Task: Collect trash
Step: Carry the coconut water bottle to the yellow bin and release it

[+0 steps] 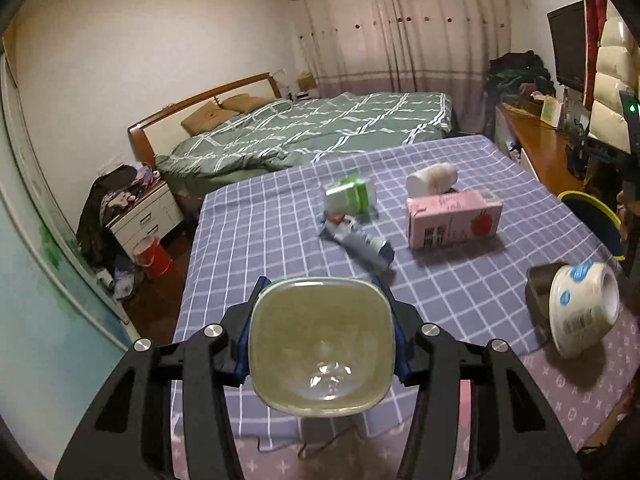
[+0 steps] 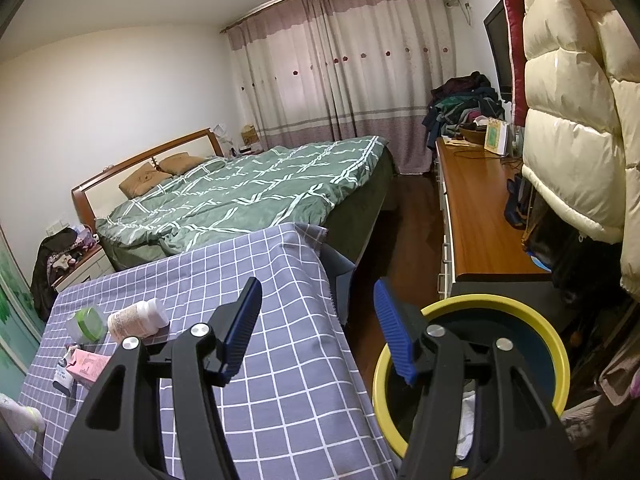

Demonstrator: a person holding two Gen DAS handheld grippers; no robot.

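left wrist view: left tool [image 1: 322, 344] clenches a clear squarish plastic cup [image 1: 320, 346] above the checked surface's [image 1: 256, 240] near edge; carry it level to the yellow-rimmed bin [image 2: 556, 356], under the released right tool [image 2: 316, 334].

Tablecloth [image 1: 280, 240]: blue-grey, white grid. Carton [image 1: 452, 216], centre right: pink. Bin [image 2: 556, 344], lower right: yellow rim, dark inside. Bedcover [image 2: 256, 192], mid frame: green, white crossed stripes. Finger pads [image 2: 394, 332]: blue, ribbed.

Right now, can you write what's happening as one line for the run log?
left tongs: shut on clear square plastic cup | right tongs: open, empty | yellow-rimmed bin: beside checked table | pink carton: uncollected
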